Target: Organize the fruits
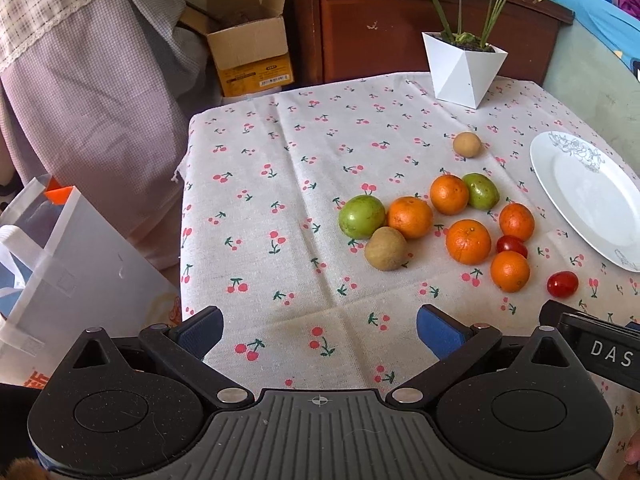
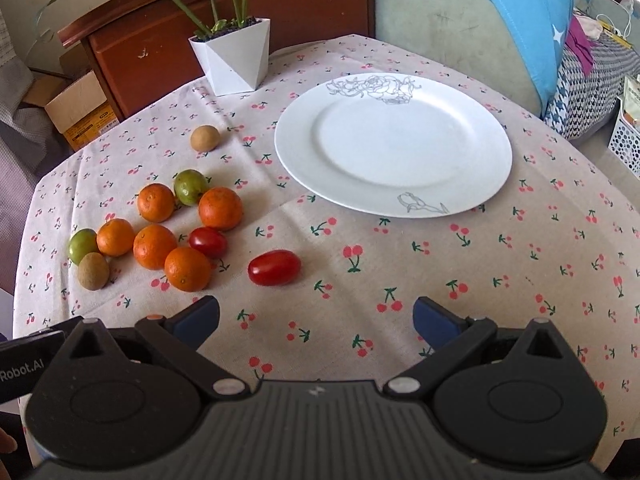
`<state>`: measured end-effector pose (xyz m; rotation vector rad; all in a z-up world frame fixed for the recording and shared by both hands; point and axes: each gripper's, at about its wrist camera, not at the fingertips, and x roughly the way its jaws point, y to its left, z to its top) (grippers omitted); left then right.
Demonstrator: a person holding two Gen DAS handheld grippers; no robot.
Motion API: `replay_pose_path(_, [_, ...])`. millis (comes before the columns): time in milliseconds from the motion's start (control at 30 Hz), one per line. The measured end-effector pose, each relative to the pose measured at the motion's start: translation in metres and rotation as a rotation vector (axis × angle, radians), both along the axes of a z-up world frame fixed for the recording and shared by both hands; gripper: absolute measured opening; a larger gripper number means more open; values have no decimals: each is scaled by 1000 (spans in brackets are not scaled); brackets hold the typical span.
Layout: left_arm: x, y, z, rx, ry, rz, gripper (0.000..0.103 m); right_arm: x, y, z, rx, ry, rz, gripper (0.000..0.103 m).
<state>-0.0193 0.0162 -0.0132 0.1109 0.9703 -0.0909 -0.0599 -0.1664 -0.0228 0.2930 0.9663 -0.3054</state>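
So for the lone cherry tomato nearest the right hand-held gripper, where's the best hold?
Grip the cherry tomato across its narrow middle, coming down from above with the open right hand-held gripper. It lies lengthwise left to right, apart from the oranges, so fingers probably fit front and back.

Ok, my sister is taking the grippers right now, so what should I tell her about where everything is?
Left gripper: open, holding nothing, hovering above the tablecloth.
Right gripper: open, holding nothing, nearest the lone cherry tomato.
Plate: nothing on it.
Fruits: five oranges, two green fruits, two cherry tomatoes and two brown fruits bunched left of the plate; one brown fruit sits apart near the plant pot.
Done: nothing sorted yet.
Left: all the fruit, probably onto the plate.
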Motion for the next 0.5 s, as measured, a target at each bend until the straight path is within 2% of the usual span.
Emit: replay_pose_path(500, [-2, -2, 0, -2, -9, -11, 103, 1, 8, 4, -58, 7, 28, 102])
